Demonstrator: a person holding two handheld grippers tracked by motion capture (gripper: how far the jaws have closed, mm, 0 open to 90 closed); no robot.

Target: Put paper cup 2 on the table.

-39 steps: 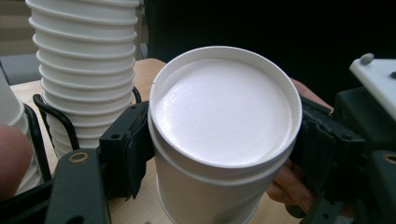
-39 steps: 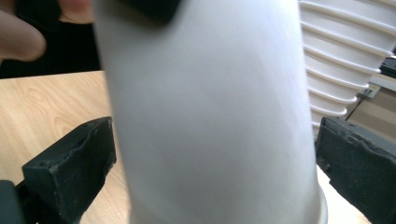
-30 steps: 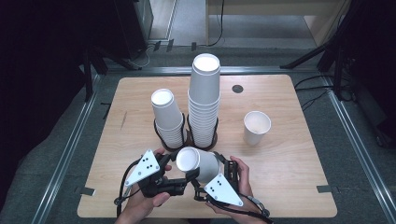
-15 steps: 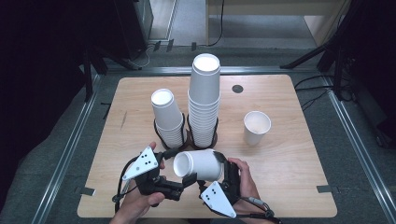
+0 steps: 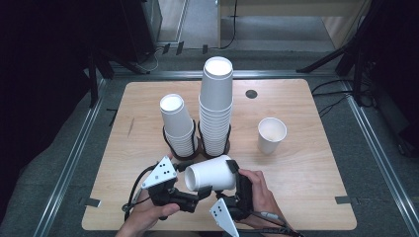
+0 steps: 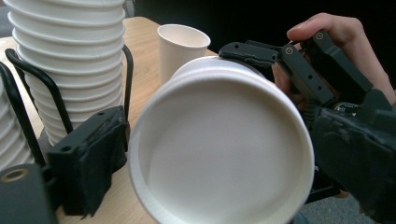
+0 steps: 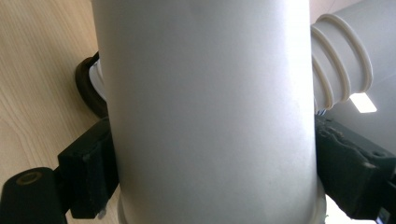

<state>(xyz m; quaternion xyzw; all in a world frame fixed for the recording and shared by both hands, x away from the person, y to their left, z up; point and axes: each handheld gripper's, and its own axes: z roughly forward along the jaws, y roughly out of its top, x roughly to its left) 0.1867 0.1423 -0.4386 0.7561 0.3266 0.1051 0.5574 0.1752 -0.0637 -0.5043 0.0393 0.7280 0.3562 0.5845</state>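
Cup (image 5: 211, 173) on its side above desk (image 5: 306, 163) | right tongs (image 5: 236, 178) clamped on cup | left tongs (image 5: 193, 195) released, jaws just narrowing at its rim

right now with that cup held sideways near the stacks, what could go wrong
The right gripper alone clamps the sideways paper cup by its thin wall; a tighter squeeze could crush it. The left gripper has just been opening and closing at the cup's rim, its pads not seen pressing, so a misjudged grab might dent the rim or knock the cup loose. The tall stack stands close behind; a swing could topple it.
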